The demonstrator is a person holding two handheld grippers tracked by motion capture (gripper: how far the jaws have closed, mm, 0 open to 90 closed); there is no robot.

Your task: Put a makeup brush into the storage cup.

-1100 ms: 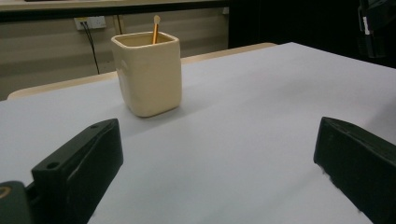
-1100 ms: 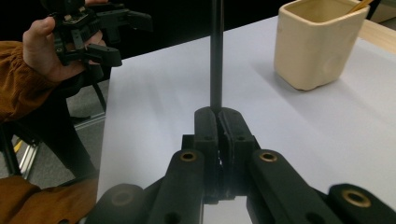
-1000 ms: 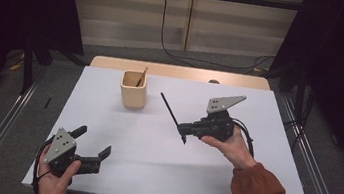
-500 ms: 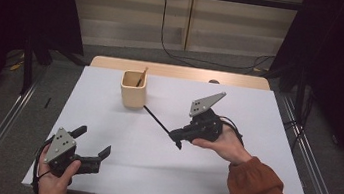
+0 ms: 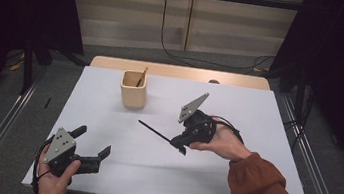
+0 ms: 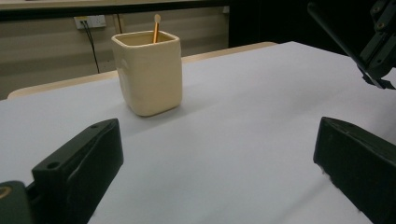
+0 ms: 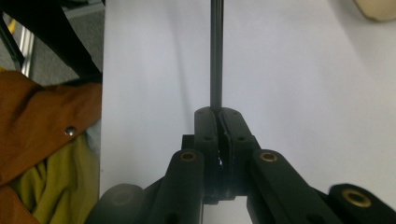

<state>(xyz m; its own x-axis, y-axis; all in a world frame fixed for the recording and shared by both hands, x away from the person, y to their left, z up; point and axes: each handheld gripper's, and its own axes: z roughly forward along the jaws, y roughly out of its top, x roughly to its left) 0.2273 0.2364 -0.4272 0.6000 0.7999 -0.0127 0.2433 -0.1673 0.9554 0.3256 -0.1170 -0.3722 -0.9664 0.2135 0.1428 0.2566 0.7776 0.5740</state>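
High view, right gripper (image 5: 180,144): I have its fingers clamped on a thin black stick (image 5: 155,130), held just right of the counter's centre. The stick pokes out toward 10 o'clock, low over the white counter (image 5: 239,106); I cannot tell whether its tip touches the sheet.
High view, cup: the beige cup (image 5: 133,90) stands at about 11 o'clock from the held stick, well apart from its tip, with a wooden stick (image 5: 141,77) already leaning inside.
High view, left gripper (image 5: 91,146): parked at the counter's 7 o'clock corner, fingers spread wide, nothing between them.
Left gripper view: both wide fingers (image 6: 79,168) frame bare counter; the cup (image 6: 148,72) stands at 11 o'clock, and the right gripper (image 6: 380,44) with the black stick (image 6: 331,30) is at 2 o'clock.
Right gripper view: fingers (image 7: 208,135) pressed together on the stick's end; the shaft (image 7: 215,51) runs straight to 12 o'clock, and the cup's corner (image 7: 378,9) sits at 1 o'clock.
Risk, as I judge it: the grip is only on the very end, so the long shaft could pivot or slip.
Risk, at the cup: a low tip could strike the rim and tip the light cup, or jam against the wooden stick.
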